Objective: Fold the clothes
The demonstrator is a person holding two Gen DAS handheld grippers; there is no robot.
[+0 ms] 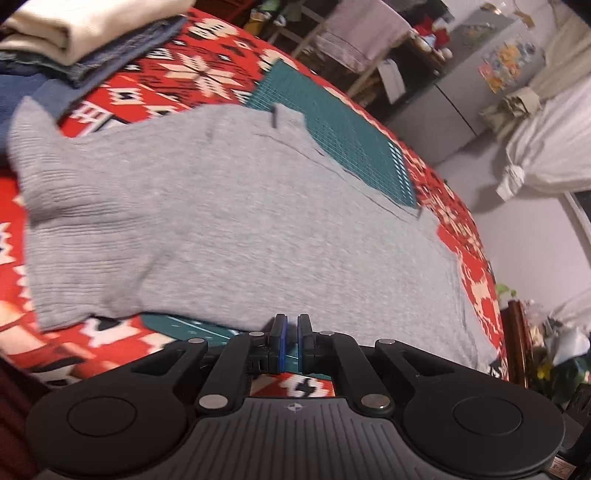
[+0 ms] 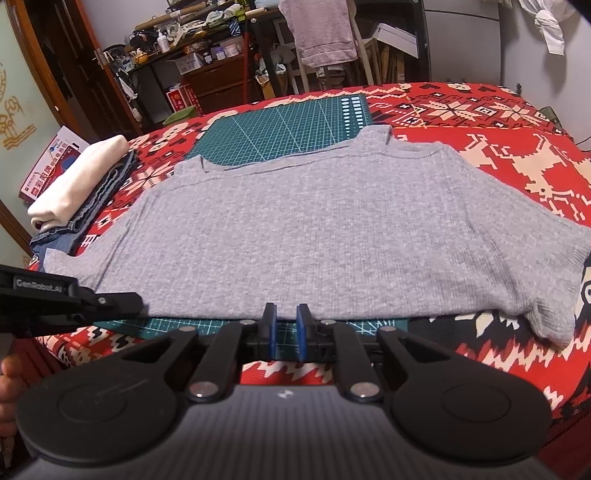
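A grey ribbed knit top (image 1: 236,221) (image 2: 317,236) lies spread flat over a green cutting mat (image 1: 351,140) (image 2: 280,129) on a bed with a red patterned cover (image 1: 122,85) (image 2: 498,147). Its neckline is at the far side and its sleeves reach out left and right. My left gripper (image 1: 291,325) sits at the top's near hem, jaws a narrow gap apart with nothing between them. It shows from the side in the right wrist view as the left gripper (image 2: 135,302), by the left end of the hem. My right gripper (image 2: 285,317) is open just short of the hem's middle, holding nothing.
A stack of folded clothes, a cream piece (image 1: 51,33) (image 2: 77,181) on denim (image 2: 107,192), rests at the bed's left side. A box (image 2: 55,158) lies beyond it. A towel (image 2: 325,33) hangs over a chair behind the bed, near cluttered shelves (image 2: 192,48).
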